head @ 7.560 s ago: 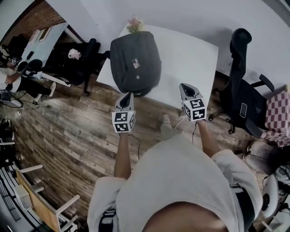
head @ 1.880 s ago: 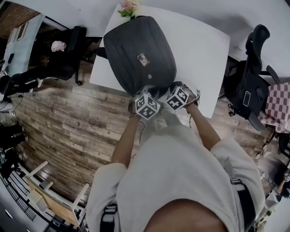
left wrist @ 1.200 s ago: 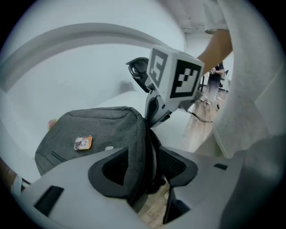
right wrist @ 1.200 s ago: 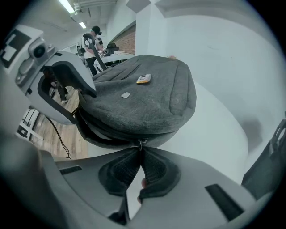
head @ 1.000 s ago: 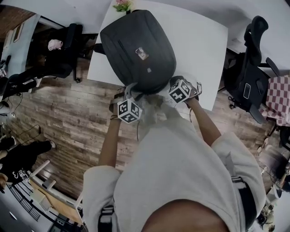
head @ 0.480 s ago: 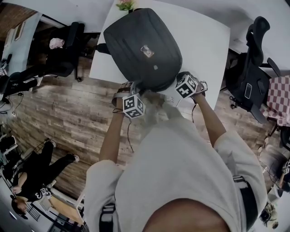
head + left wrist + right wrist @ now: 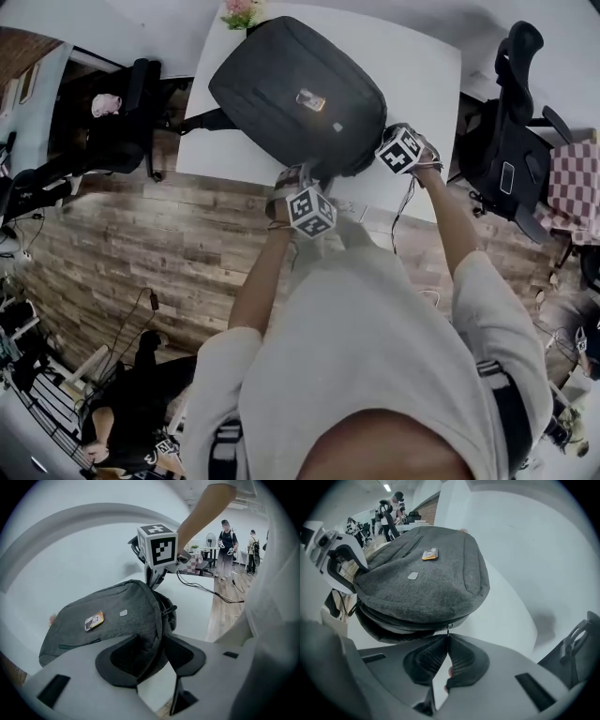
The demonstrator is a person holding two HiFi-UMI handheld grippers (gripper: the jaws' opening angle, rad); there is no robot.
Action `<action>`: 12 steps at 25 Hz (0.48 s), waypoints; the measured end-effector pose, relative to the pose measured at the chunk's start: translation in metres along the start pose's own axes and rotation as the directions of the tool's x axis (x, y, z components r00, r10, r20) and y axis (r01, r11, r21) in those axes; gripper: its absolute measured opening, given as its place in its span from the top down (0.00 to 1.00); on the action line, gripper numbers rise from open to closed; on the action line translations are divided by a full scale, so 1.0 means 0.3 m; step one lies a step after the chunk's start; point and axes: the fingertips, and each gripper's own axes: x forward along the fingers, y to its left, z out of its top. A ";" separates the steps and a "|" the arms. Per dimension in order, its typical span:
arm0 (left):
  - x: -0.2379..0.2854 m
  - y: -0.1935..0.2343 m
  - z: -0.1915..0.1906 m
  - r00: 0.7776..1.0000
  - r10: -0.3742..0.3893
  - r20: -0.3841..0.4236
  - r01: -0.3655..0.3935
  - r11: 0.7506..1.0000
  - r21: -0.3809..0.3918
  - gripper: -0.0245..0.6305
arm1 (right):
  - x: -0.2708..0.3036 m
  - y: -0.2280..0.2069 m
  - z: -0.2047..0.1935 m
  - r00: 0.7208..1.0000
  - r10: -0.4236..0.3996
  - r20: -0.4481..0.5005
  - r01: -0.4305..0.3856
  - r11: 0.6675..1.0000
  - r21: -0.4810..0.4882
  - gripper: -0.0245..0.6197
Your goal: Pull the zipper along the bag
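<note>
Your right gripper (image 7: pixel 448 638) has its jaws pinched together on the small metal zipper pull (image 7: pixel 447 630) at the rim of the grey bag (image 7: pixel 291 94). The bag lies flat on the white desk (image 7: pixel 427 84), with its near end at the desk's front edge. Compared with a second ago, that gripper sits farther round the bag's right side and is no longer close beside your left one. The bag itself has also swung a little on the desk. So the pull seems to have travelled part of the way along the zipper. In the right gripper view the seam gapes to the left of the pull and looks closed to its right. Your left gripper (image 7: pixel 150 644) has moved in to the bag's near corner, and its jaws are closing with the fabric edge between them, not yet clearly squeezing it. That matters, because the bag's turning suggests it drags with the pull. Once the left jaws bite, you should have the anchor to keep the zipper taut for the remaining stretch.
</note>
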 end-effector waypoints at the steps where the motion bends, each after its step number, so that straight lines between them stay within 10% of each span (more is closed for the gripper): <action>1: 0.011 -0.002 0.012 1.000 0.001 0.001 -0.001 1.000 -0.008 0.65 | 0.006 -0.016 -0.002 1.000 -0.006 -0.005 0.006 1.000 -0.008 0.93; 12: 0.043 0.002 0.040 0.999 -0.033 0.000 0.033 0.998 -0.054 0.67 | -0.012 0.014 -0.024 0.998 -0.026 -0.061 0.020 0.995 -0.103 0.93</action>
